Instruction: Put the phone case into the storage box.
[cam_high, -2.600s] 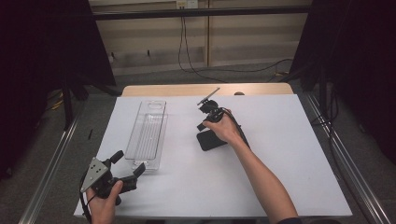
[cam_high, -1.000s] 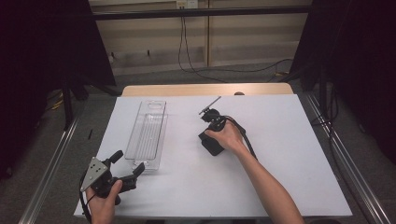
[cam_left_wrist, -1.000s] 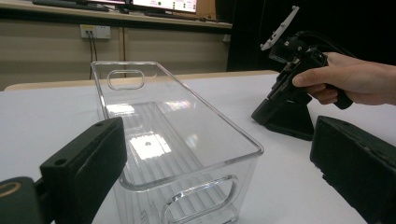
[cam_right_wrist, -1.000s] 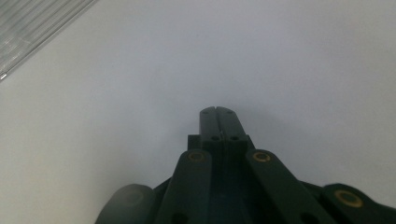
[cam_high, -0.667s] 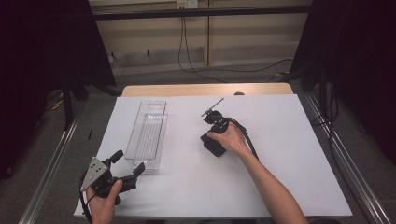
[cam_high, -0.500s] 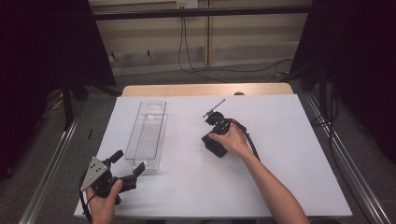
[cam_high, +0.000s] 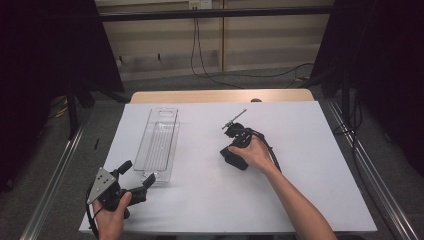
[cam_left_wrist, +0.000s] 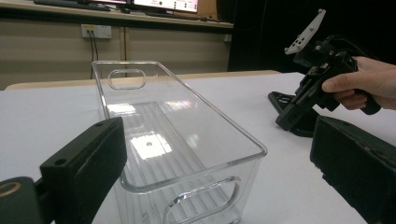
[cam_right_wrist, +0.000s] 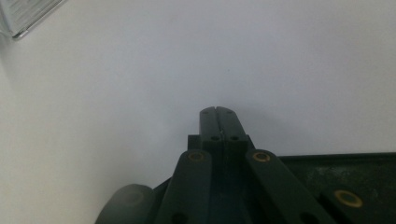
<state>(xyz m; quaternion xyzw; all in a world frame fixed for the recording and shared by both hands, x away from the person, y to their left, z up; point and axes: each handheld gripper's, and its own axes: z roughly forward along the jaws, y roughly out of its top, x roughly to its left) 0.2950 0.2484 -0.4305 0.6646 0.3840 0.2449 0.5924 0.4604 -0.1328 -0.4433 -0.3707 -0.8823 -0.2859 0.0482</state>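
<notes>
The white surface (cam_high: 310, 165) spans the centre of the high view and carries one object, a clear plastic bin (cam_high: 159, 145), long and narrow, lying left of centre with its long axis running toward the top of the frame. In the left gripper view the bin (cam_left_wrist: 187, 154) sits directly ahead, upright, with nothing inside it and with oval handle cutouts in both end walls. The left hand-held gripper (cam_high: 134, 175) is at the lower left of the high view, just short of the near end of the bin; its jaws stand wide apart, one at each lower corner of the left gripper view, and hold nothing. The right hand-held gripper (cam_high: 231, 155) is at the centre of the high view, well apart from the bin, with its tips pointing down at the bare surface; in the right gripper view its jaws (cam_right_wrist: 218, 114) are pressed fully together with nothing between them, and a corner of the bin shows at the upper left of that frame. Judged from this layout, the work is at its start: the bin is not yet gripped or lifted. The remaining steps appear to be advancing the left hand-held gripper onto the near wall and clamping it.
</notes>
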